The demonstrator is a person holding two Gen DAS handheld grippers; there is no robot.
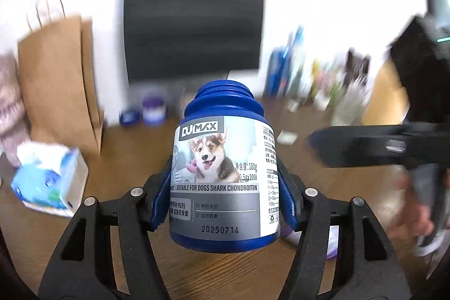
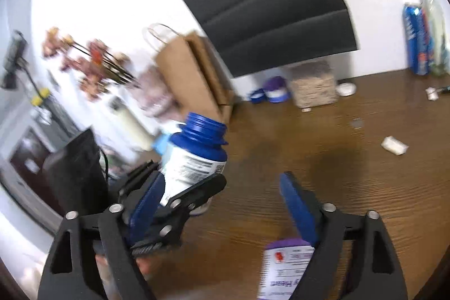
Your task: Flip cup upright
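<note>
Taking the blue supplement bottle [image 1: 223, 173] as the landmark, and starting at the far left of the left wrist view: a blue-and-white tissue box [image 1: 49, 182] lies on the wooden table [image 1: 118, 156] well to the bottle's left, with a brown paper bag [image 1: 60, 80] standing behind it against the white wall. Nearer the bottle, behind and to its left, a small blue lid [image 1: 128, 115] and a purple-and-white jar [image 1: 153, 107] sit at the wall's foot.

The bottle itself is upright, neck up and uncapped, lifted off the table. The left gripper [image 1: 225, 187] is clamped on it, its blue pads [image 1: 163, 193] pressing the label on both sides. The label shows a corgi and the words "suitable for dogs shark chondroitin". A dark padded panel [image 1: 194, 7] hangs on the wall behind the bottle.

To the bottle's right, a small white packet [image 1: 287, 137] lies on the table, and blurred bottles and cans stand further back. At the right edge the right gripper [image 1: 365, 145] reaches in, blurred.

In the right wrist view, the bottle [image 2: 194, 159] sits left of centre, tilted slightly, in the left gripper [image 2: 185, 187]. The right gripper [image 2: 225, 204] has its fingers spread wide apart, holding nothing. Below and right of the bottle, a purple-capped bottle [image 2: 284, 269] lies on the table [image 2: 351, 173] just beside the right finger. Further right and back stand a woven basket [image 2: 313, 86] and a blue can [image 2: 416, 38].
</note>
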